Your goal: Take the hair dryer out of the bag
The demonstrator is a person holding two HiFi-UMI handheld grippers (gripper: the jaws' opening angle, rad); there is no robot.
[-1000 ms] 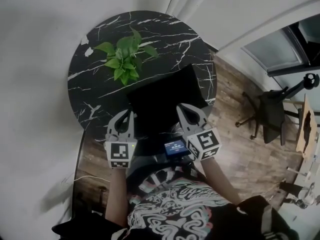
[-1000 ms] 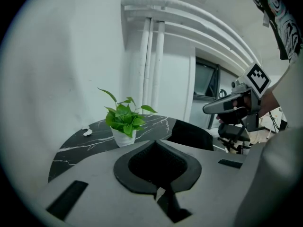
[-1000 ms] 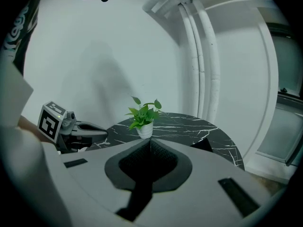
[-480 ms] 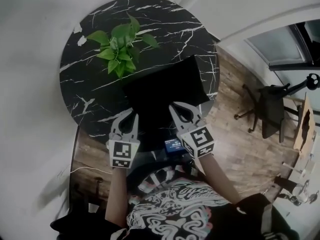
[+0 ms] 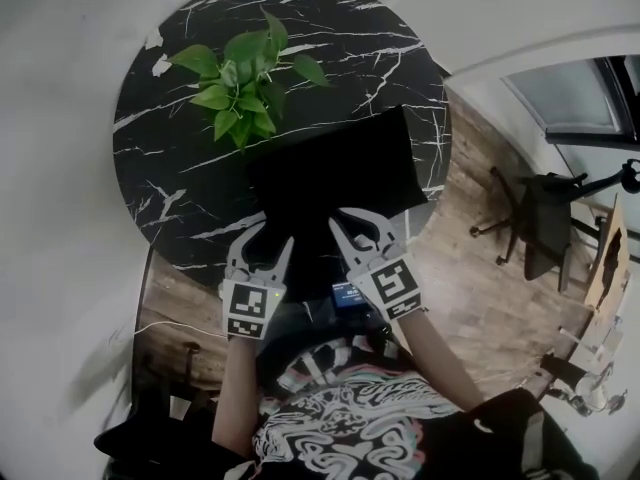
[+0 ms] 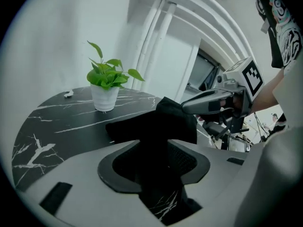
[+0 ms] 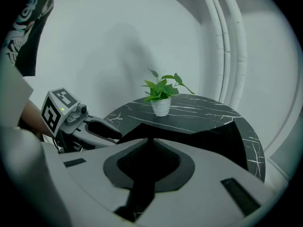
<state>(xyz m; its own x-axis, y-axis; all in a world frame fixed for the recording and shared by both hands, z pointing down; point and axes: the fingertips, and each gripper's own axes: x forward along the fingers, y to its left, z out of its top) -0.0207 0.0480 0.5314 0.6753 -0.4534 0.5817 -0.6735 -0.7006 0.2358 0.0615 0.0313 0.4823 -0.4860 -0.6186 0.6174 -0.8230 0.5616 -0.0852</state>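
Your left gripper (image 5: 265,244) has just been opening, empty, your right gripper (image 5: 350,224) sits closed; pinch the probably limp bag (image 5: 335,173) at its near edge.

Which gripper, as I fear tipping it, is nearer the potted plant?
Left. The left gripper, fingers just opened with nothing between them, sits at the black bag's near left corner, nearly facing the potted plant; the right gripper is further right along that edge.
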